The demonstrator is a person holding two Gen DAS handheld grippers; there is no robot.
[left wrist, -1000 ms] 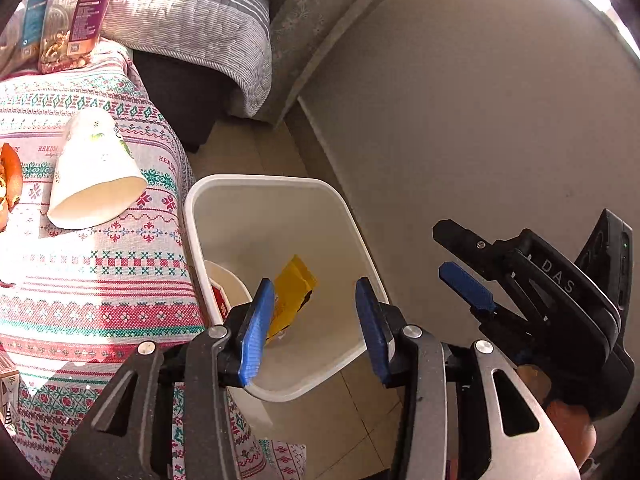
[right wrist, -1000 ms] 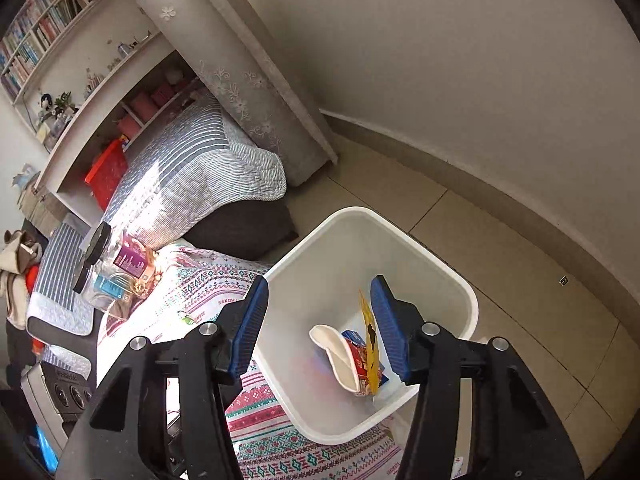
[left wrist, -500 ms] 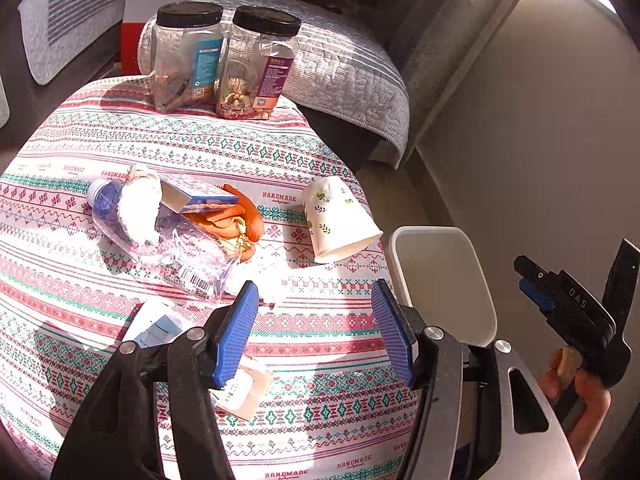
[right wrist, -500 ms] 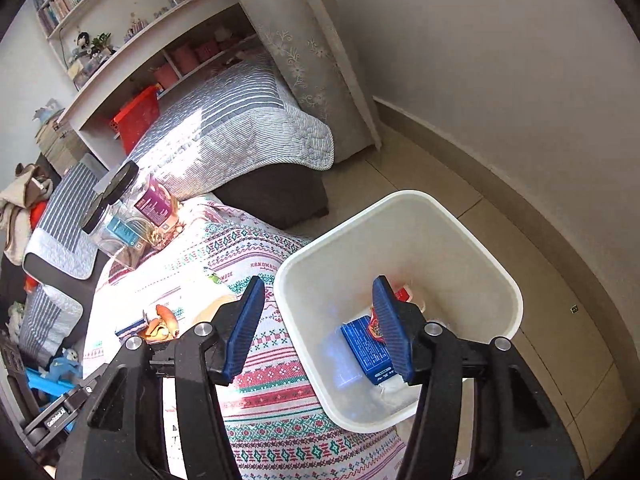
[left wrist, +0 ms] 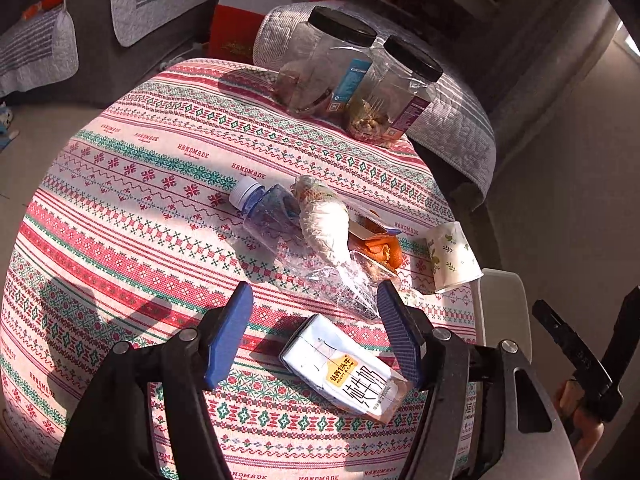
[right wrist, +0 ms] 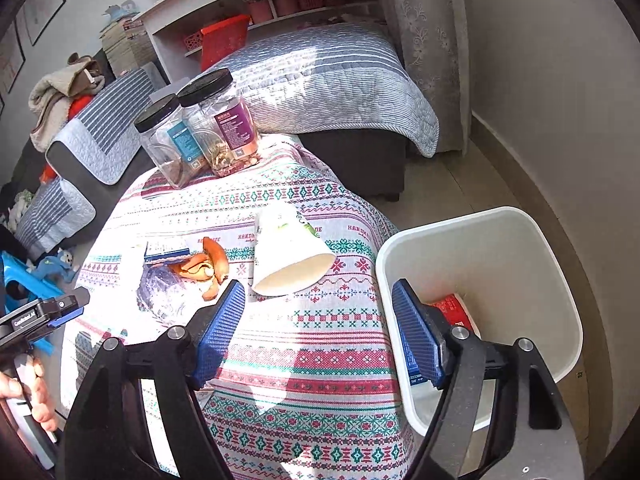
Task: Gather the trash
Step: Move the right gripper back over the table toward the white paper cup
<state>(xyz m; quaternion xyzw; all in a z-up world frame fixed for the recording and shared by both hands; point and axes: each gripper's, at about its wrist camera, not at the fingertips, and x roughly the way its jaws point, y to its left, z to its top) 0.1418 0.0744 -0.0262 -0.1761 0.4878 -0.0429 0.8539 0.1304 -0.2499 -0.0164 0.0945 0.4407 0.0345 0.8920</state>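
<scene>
Left gripper (left wrist: 316, 336) opening, milk carton (left wrist: 346, 368) below

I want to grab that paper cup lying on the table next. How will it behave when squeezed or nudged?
The paper cup lies on its side, so a nudge would probably roll it in a curve. It looks empty, so likely light. Its thin wall would probably crumple under a hard squeeze.
</scene>
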